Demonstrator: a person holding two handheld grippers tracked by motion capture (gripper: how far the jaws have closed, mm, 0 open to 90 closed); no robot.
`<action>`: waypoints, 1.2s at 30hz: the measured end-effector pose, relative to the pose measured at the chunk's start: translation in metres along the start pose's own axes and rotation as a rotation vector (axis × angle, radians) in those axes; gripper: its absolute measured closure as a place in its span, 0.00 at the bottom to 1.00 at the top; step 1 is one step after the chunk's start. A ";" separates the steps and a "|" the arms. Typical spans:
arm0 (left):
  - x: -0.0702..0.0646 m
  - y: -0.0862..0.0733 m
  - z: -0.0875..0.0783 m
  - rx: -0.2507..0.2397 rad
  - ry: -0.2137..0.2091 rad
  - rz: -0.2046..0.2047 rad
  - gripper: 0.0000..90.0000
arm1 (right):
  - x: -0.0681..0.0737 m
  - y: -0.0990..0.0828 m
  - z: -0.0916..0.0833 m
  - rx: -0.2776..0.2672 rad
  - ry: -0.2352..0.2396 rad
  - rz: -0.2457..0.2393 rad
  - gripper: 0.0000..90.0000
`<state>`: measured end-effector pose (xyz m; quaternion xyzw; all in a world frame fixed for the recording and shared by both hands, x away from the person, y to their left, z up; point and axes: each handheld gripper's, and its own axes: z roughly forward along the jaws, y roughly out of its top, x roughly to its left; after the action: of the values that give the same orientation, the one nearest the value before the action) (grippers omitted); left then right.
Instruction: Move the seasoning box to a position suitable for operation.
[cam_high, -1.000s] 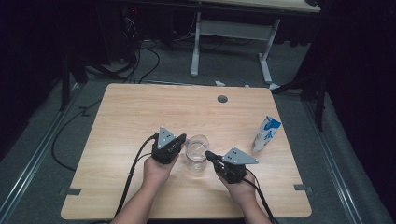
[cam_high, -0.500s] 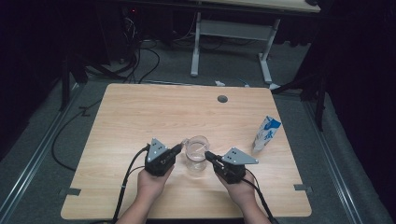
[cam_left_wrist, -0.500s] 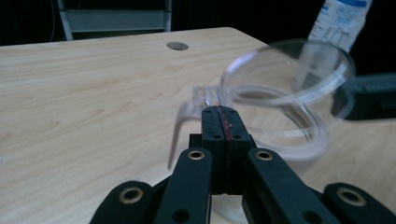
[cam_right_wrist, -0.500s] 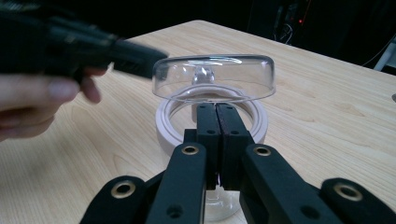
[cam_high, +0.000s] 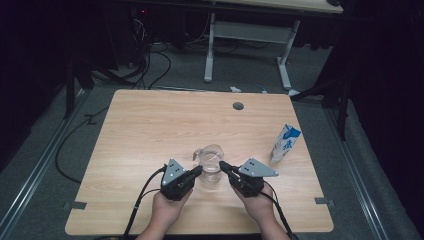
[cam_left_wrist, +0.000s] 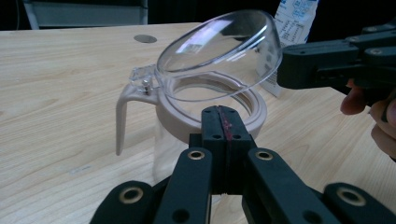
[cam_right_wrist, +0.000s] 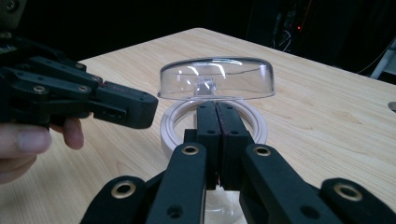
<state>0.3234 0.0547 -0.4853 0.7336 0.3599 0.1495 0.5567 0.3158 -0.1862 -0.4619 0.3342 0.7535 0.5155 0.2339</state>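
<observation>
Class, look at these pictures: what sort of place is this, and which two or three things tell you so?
Probably a lab or workshop set up for recording, not a kitchen. A bare wooden table stands on grey carpet, cables trail across the floor behind it, and a second desk's metal frame stands in the dark background.

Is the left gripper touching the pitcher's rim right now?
Cannot tell. In the left gripper view, the shut left gripper overlaps the pitcher at its collar, hiding any gap; the high view is too small to settle it.
</observation>
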 end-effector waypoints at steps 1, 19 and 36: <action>-0.001 0.000 0.000 0.000 -0.002 -0.001 1.00 | 0.000 0.000 0.000 -0.003 0.001 -0.001 0.99; -0.005 0.006 0.003 -0.017 -0.009 0.000 1.00 | 0.003 -0.004 0.005 0.033 -0.010 -0.022 0.99; 0.002 0.019 0.002 -0.050 0.017 -0.012 1.00 | 0.003 -0.009 0.019 0.037 -0.012 -0.017 1.00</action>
<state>0.3331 0.0519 -0.4685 0.7161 0.3651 0.1612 0.5726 0.3240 -0.1744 -0.4774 0.3351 0.7642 0.4977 0.2366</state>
